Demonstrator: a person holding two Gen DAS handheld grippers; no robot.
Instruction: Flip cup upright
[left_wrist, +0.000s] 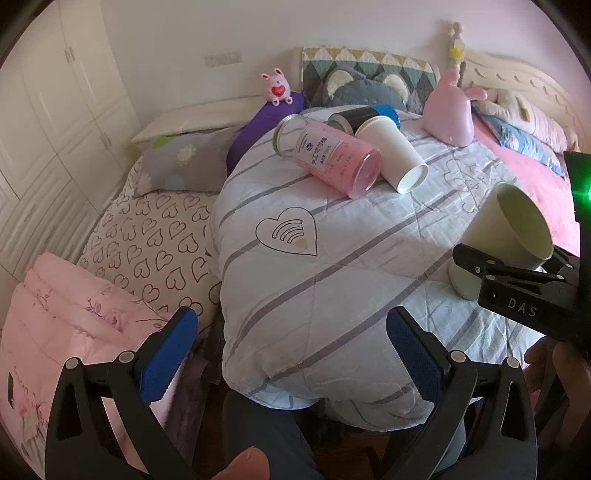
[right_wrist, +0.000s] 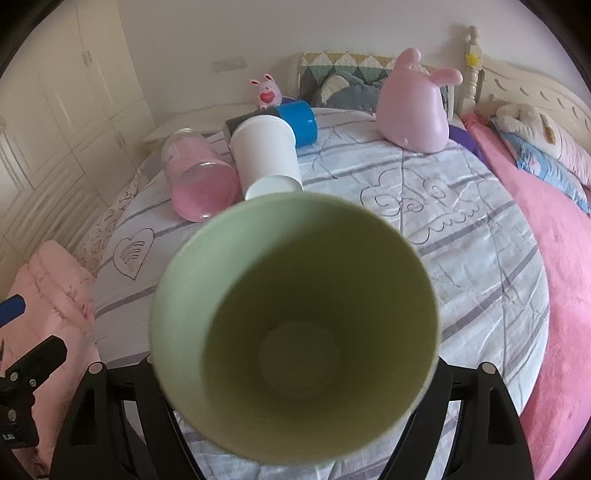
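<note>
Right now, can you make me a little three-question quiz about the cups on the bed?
1. True or false: the left tool is holding the green cup.
2. Which lies between the pink jar and the blue-and-black can? A) white paper cup B) pink whale toy C) small bunny toy
3. Fill in: the right tool grips the green cup with its mouth tilted ____ off the quilt.

Key: 1 false, it is open and holds nothing. 2 A. 3 up.
</note>
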